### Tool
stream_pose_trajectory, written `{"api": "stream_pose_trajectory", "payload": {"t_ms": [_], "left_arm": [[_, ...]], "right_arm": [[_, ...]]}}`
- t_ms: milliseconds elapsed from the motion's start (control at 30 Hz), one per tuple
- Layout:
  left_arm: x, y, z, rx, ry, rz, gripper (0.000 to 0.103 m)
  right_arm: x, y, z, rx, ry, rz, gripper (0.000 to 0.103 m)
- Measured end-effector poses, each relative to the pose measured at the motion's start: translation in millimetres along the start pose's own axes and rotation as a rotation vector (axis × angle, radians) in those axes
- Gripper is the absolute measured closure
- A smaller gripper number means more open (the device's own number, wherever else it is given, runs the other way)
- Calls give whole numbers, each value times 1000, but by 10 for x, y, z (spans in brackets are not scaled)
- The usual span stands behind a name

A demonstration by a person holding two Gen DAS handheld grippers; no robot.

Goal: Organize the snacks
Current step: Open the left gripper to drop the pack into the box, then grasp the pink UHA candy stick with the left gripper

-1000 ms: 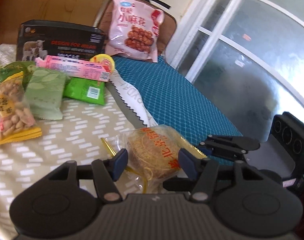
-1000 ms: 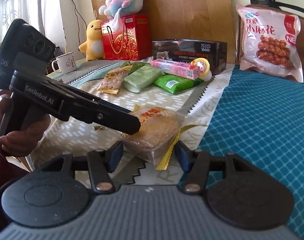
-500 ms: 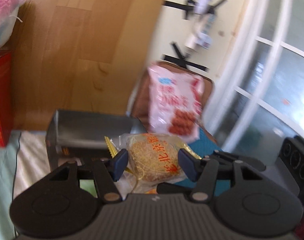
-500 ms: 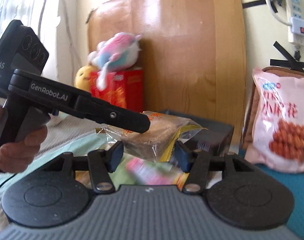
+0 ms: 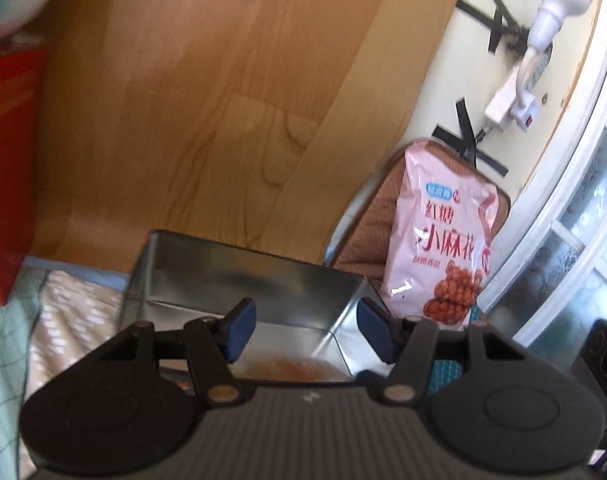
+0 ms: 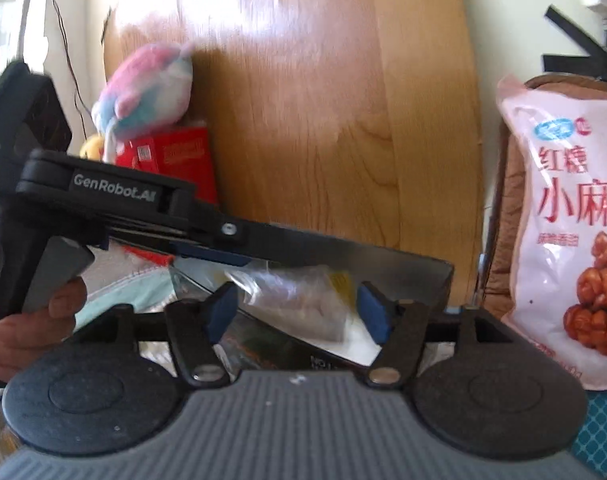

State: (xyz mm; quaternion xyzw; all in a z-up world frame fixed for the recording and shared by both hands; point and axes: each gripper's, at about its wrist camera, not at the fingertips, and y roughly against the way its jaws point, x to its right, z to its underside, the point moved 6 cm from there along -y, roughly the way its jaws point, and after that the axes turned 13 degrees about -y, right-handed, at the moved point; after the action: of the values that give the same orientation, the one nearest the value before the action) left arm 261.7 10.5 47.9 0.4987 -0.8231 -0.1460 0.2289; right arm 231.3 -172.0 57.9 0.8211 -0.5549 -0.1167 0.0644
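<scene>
An open silver tin (image 5: 243, 280) stands below my left gripper (image 5: 307, 328), whose jaws are opening with nothing between the blue pads. A blurred orange snack packet (image 5: 291, 366) shows low in the tin, under those fingers. In the right wrist view the clear-wrapped packet (image 6: 299, 300) hangs blurred over the tin (image 6: 415, 276). It sits between the pads of my right gripper (image 6: 297, 314), whose jaws are opening without pressing on it. The left gripper (image 6: 223, 252) reaches in from the left just above the packet, held by a person's hand (image 6: 31, 320).
A large pink snack bag (image 5: 443, 248) leans on a brown chair right of the tin. A wooden board (image 5: 183, 100) stands behind it. A red box (image 6: 175, 152) with a plush toy (image 6: 147, 88) on top sits at the left. A power strip (image 5: 515, 92) hangs on the wall.
Both grippers rose off the table and carried the packet up to the tin. The packet has left the left jaws and now lies low in the tin. The right jaws have widened.
</scene>
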Motion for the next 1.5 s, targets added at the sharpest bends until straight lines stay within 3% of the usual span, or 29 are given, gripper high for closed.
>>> {"api": "stream_pose_trajectory", "payload": {"t_ms": [167, 367, 533, 700, 833, 1067, 1167, 1233, 1367, 1500], "left_arm": [[33, 332, 105, 19, -27, -1, 46], [195, 704, 352, -7, -75, -41, 46], [405, 989, 845, -45, -154, -76, 45], [655, 1163, 1255, -58, -192, -50, 45], [794, 1219, 1433, -60, -172, -23, 45], [676, 1352, 1569, -44, -128, -52, 45], [574, 1406, 1501, -32, -106, -68, 45], [511, 1426, 1399, -19, -97, -77, 45], [430, 1345, 1081, 2, -93, -76, 44], [369, 1061, 837, -33, -80, -58, 42]], "right_arm": [[69, 276, -22, 19, -64, -26, 31], [377, 551, -288, 85, -125, 119, 31], [553, 955, -473, 178, -148, 224, 31], [587, 1139, -412, 189, -146, 291, 31], [531, 1257, -335, 191, -202, 272, 31], [57, 1272, 210, 67, -163, 166, 31], [-112, 1126, 483, -29, -117, 124, 44], [-175, 988, 607, -85, -91, 119, 50], [-130, 764, 693, -126, -82, 121, 50], [-102, 679, 708, -145, -88, 109, 50]]}}
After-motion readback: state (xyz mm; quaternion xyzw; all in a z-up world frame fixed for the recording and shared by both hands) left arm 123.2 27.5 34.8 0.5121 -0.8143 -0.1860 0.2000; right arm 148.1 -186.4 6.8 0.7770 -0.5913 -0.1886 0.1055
